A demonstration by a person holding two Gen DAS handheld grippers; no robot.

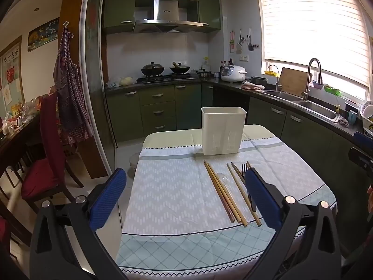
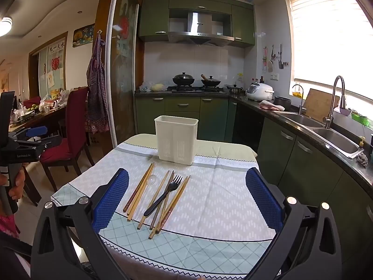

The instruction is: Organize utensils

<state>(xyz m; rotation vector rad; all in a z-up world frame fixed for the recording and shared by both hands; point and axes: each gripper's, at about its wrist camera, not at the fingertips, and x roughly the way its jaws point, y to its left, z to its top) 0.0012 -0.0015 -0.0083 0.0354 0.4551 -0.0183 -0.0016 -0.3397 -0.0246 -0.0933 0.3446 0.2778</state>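
Observation:
A white slotted utensil holder (image 1: pixel 222 130) (image 2: pixel 176 140) stands upright at the far end of the table. In front of it lie several wooden chopsticks (image 1: pixel 221 193) (image 2: pixel 139 191), a clear plastic spoon (image 1: pixel 222 178) (image 2: pixel 152 179) and a black fork (image 2: pixel 166 192) (image 1: pixel 244 169), side by side on the cloth. My left gripper (image 1: pixel 186 198) is open and empty, above the table's near left, its right finger hiding part of the fork. My right gripper (image 2: pixel 186 198) is open and empty, above the near edge, right of the utensils. The left gripper also shows at the left edge of the right wrist view (image 2: pixel 23 140).
The table (image 2: pixel 221 200) carries a pale blue patterned cloth. Red-cushioned chairs (image 1: pixel 44 163) (image 2: pixel 67 137) and a cluttered dining table stand to the left. Green kitchen cabinets, a stove with woks (image 2: pixel 195 81) and a sink counter (image 1: pixel 303 102) run behind and to the right.

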